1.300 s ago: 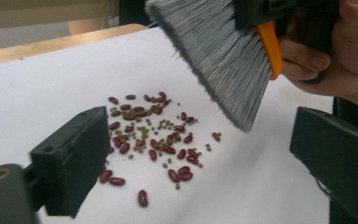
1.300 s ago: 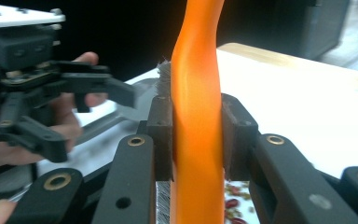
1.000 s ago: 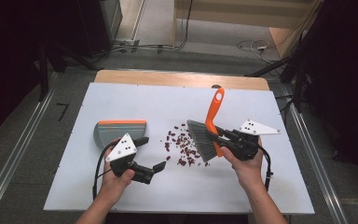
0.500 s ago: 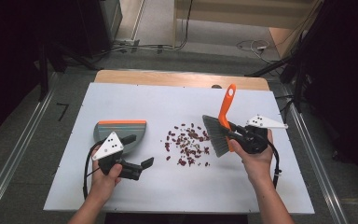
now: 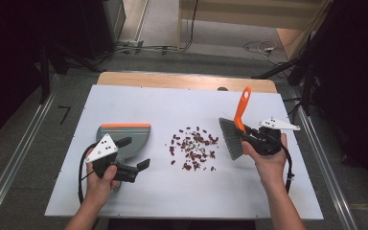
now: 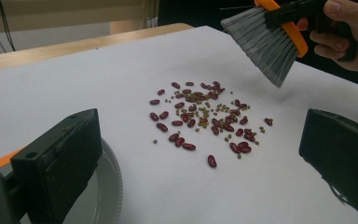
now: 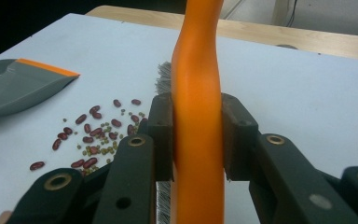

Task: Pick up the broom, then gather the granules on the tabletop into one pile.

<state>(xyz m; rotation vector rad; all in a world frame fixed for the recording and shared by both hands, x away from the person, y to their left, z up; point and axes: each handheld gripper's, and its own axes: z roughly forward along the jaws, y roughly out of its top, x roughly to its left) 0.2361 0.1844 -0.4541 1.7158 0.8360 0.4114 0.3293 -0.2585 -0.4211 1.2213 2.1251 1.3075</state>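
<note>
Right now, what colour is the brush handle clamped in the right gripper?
Orange. The brush handle shows best in the right gripper view, pinched in the right gripper.

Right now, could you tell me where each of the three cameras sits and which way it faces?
High view: fixed above the person's side, looking forward and down on the table; both forearms enter from below, left gripper by the dustpan, right gripper holding the brush.
Left gripper view: rides the left gripper, looking between its open jaws at the beans; the other hand shows.
Right gripper view: rides the right gripper, its jaws clamping the brush handle.
Both gripper views share the beans, dustpan and brush.
</note>
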